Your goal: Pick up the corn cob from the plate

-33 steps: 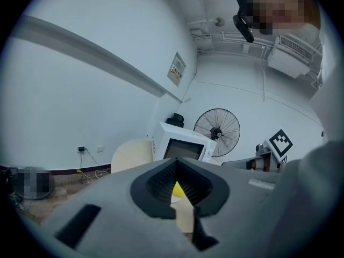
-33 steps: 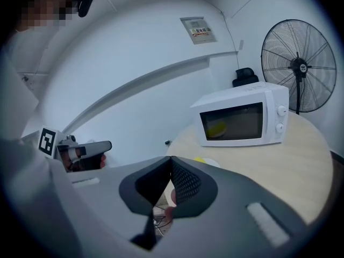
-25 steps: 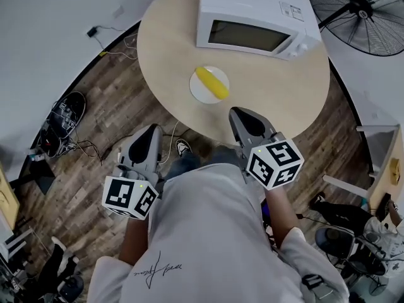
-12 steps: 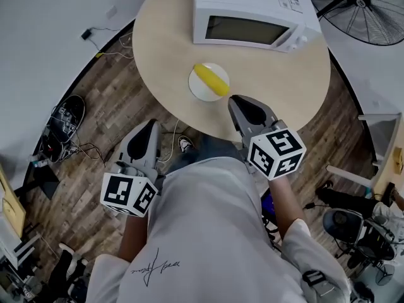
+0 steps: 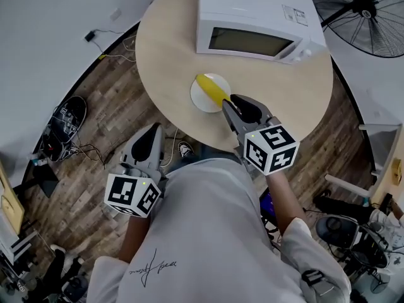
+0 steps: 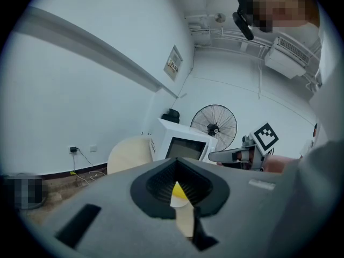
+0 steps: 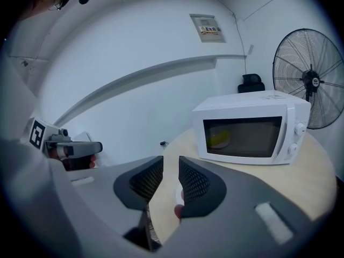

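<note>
Jaws of right gripper [image 5: 228, 102] opened, nearer plate [image 5: 201, 98].

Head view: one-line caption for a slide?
Right gripper, fingers just opening with nothing between them, poised at the corn cob on the plate before the microwave.

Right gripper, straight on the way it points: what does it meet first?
Probably the yellow corn cob on the round white plate. The right gripper, its jaws just opening with nothing between, points at it; depth is unclear.
</note>
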Action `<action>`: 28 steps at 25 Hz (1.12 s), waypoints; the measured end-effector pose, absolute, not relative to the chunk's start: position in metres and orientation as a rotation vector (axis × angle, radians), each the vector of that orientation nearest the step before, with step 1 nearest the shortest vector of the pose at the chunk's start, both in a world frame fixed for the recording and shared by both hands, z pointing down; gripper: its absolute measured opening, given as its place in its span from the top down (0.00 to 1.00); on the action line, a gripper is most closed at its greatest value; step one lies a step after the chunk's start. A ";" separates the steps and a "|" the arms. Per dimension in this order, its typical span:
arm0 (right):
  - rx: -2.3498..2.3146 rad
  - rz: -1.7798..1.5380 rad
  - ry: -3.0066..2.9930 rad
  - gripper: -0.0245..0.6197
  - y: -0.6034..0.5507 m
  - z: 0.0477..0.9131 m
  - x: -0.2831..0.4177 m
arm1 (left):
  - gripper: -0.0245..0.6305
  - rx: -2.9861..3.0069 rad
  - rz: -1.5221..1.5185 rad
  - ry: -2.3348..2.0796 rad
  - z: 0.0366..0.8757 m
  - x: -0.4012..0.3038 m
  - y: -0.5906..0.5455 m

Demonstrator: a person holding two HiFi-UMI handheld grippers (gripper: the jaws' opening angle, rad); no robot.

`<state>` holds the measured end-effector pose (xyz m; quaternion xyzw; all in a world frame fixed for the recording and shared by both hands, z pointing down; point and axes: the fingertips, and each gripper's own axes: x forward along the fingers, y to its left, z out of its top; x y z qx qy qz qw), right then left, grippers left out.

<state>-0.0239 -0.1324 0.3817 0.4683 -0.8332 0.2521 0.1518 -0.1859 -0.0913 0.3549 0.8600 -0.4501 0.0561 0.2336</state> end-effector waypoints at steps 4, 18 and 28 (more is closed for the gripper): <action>1.308 0.727 -2.371 0.77 -0.141 0.392 -0.023 | 0.96 2.346 0.160 -1.245 0.358 -0.185 -0.095; 1.157 0.722 -2.275 0.68 -0.155 0.444 -0.027 | 0.96 2.299 0.212 -1.252 0.373 -0.194 -0.090; 1.127 0.744 -2.204 0.67 -0.169 0.475 -0.020 | 0.96 2.273 0.231 -1.268 0.378 -0.197 -0.091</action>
